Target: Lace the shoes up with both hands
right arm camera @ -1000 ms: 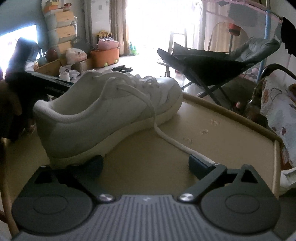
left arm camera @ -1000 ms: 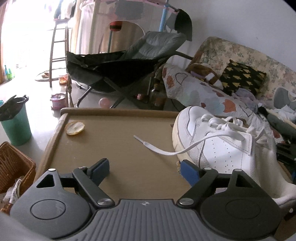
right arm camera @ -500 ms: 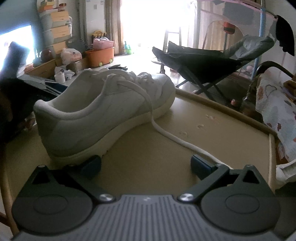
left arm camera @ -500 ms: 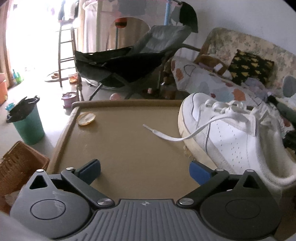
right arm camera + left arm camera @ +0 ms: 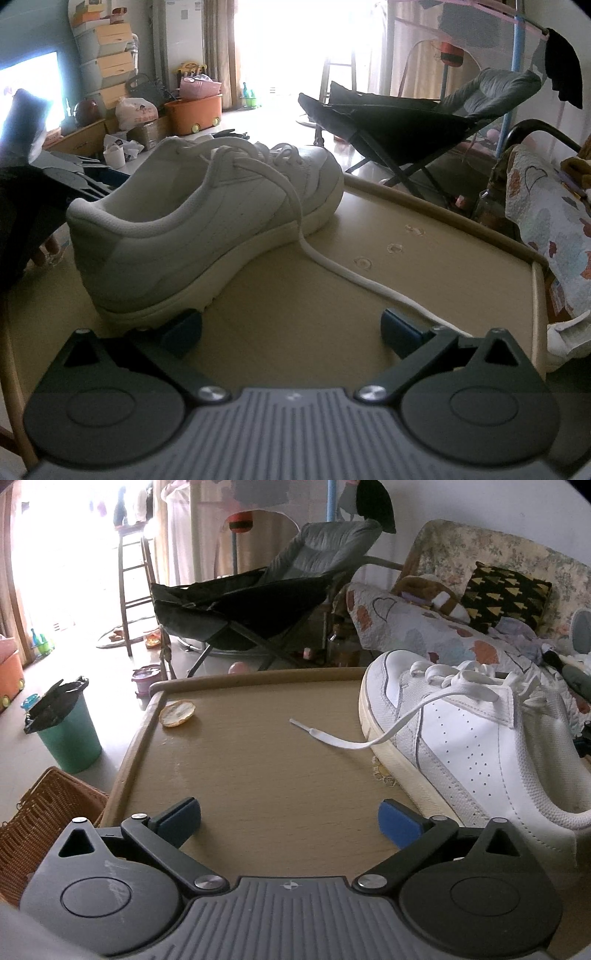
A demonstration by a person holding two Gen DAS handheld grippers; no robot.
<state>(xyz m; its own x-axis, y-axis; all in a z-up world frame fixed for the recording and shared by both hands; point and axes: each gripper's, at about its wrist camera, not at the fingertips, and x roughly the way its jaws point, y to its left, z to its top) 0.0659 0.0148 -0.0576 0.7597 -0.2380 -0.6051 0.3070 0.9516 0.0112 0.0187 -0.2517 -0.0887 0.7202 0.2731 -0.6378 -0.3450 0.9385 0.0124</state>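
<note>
Since earlier, left gripper (image 5: 289, 821) has spread wide, empty; shoe (image 5: 472, 746) lies right of its fingers. Right gripper (image 5: 291, 330) gapes; only its view shows lace (image 5: 354, 275) passing its right finger.

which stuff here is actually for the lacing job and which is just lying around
For the job:
- white shoe
- loose lace end on the table, left side
- other lace end trailing toward the right tool
- left tool, open, nothing between its pads

Just lying about:
- orange peel on the table
- green bin
- wicker basket
- folding chair
</note>
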